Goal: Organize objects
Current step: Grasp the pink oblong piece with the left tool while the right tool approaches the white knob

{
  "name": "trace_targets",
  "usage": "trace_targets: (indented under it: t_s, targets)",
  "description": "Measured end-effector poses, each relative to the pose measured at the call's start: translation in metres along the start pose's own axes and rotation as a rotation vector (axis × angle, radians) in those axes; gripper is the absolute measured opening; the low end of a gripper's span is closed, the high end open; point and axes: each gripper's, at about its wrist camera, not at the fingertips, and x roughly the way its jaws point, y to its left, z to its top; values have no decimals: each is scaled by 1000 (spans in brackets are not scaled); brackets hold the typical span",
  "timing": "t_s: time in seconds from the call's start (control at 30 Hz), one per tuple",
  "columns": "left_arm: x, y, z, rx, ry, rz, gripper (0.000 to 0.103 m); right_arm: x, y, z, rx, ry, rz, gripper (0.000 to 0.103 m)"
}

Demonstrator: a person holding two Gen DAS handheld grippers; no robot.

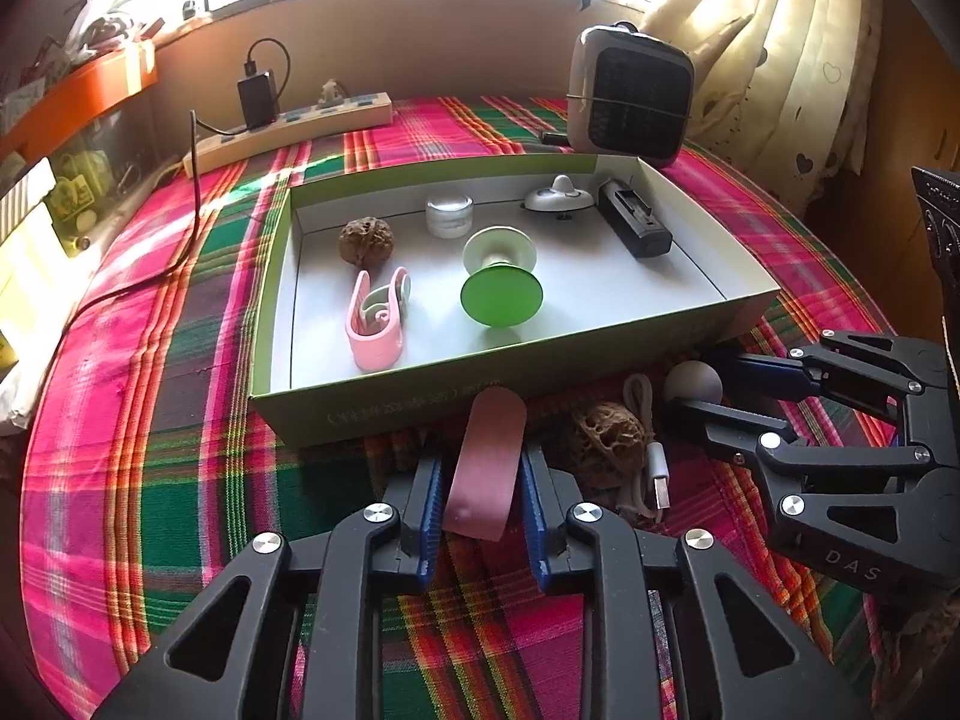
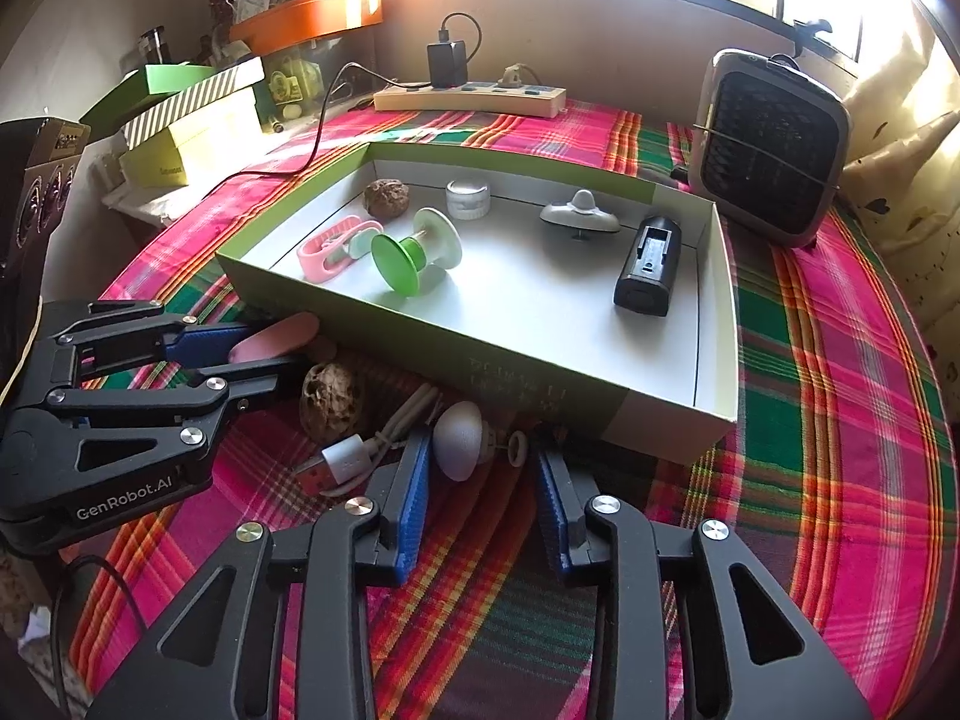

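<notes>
An open green-sided box (image 1: 420,387) (image 2: 540,372) lies on the plaid cloth and holds a walnut (image 1: 366,240), a pink clip (image 1: 377,324), a green spool (image 1: 501,282), a white jar (image 1: 449,213), a grey spinning top (image 1: 559,197) and a black holder (image 1: 636,219). My left gripper (image 1: 483,471) (image 2: 288,348) is shut on a pink flat piece (image 1: 487,462) (image 2: 273,339) just before the box's front wall. My right gripper (image 2: 483,468) (image 1: 696,384) is open around a white round-capped object (image 2: 459,438) (image 1: 693,381) on the cloth. A second walnut (image 1: 606,435) (image 2: 330,399) and a coiled USB cable (image 1: 651,456) (image 2: 354,453) lie between the grippers.
A grey fan heater (image 1: 630,99) (image 2: 771,147) stands behind the box at the right. A power strip with a black charger (image 1: 288,126) (image 2: 471,93) lies at the back. Stacked boxes (image 2: 192,120) sit at the far left, a curtain (image 1: 798,54) at the right.
</notes>
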Motion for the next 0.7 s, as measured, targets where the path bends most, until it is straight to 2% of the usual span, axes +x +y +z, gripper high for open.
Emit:
trace_targets:
  t_s: [0.7]
  targets:
    - [-1,1,-1,-4,-3,-1,16,-1,1,-1,3,0,-2,33]
